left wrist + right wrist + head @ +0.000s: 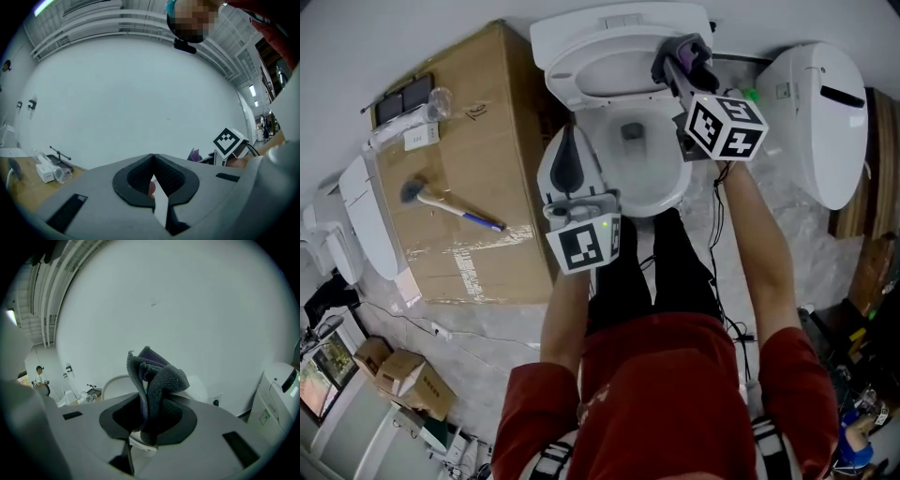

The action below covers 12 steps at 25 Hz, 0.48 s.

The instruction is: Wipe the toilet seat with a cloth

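While right gripper (150, 420) fingers pinch a fuzzy grey cloth (159, 378), left gripper (153, 161) fingers touch.

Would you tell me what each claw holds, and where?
The right claw pinches the grey cloth by its bunched end; the left claw holds nothing.

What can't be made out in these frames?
Head view: left gripper covers the toilet's left rim.
Head view: right gripper hides whether the cloth touches the toilet.
Left gripper view: pale sliver behind shut jaws, too small to name.
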Motion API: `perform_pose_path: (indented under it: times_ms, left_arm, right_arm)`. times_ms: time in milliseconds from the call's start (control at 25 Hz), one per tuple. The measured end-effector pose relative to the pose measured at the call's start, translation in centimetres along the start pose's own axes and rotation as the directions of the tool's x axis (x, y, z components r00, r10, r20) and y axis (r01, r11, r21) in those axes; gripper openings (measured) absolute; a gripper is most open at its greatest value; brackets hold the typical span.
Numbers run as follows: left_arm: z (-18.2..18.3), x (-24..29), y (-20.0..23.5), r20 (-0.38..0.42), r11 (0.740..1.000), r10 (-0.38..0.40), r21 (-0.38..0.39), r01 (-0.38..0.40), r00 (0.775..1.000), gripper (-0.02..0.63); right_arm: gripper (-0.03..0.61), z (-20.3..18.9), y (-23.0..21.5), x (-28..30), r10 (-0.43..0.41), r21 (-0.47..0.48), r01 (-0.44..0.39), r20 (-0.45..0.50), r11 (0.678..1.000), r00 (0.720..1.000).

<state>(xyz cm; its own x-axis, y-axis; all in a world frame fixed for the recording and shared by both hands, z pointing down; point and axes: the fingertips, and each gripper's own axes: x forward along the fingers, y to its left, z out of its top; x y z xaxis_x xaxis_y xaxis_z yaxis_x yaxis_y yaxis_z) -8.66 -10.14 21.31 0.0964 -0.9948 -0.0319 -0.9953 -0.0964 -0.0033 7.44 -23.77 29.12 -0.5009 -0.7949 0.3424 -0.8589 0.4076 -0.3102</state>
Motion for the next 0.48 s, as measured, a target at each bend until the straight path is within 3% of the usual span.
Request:
perform_pose_path:
  times_ms: [160,480]
  left_arm:
    - [-0.7,0.5,-1.8,-0.018,1.000,-0.024,0.010,0.024,1.000,0.012]
    - [-2.9,2.1,-4.8,-0.047,0.999,-0.053,0.009,0.053,0.998,0.012]
  right_arm:
    - [0.082,-0.6,-2.9,-1.0,-0.025,0.007,0.025,-0.010,1.000,1.000]
    - [0.081,-3.9,-8.2,-1.7,-0.056,0.108,0.059,-0.030,0.992,0.998]
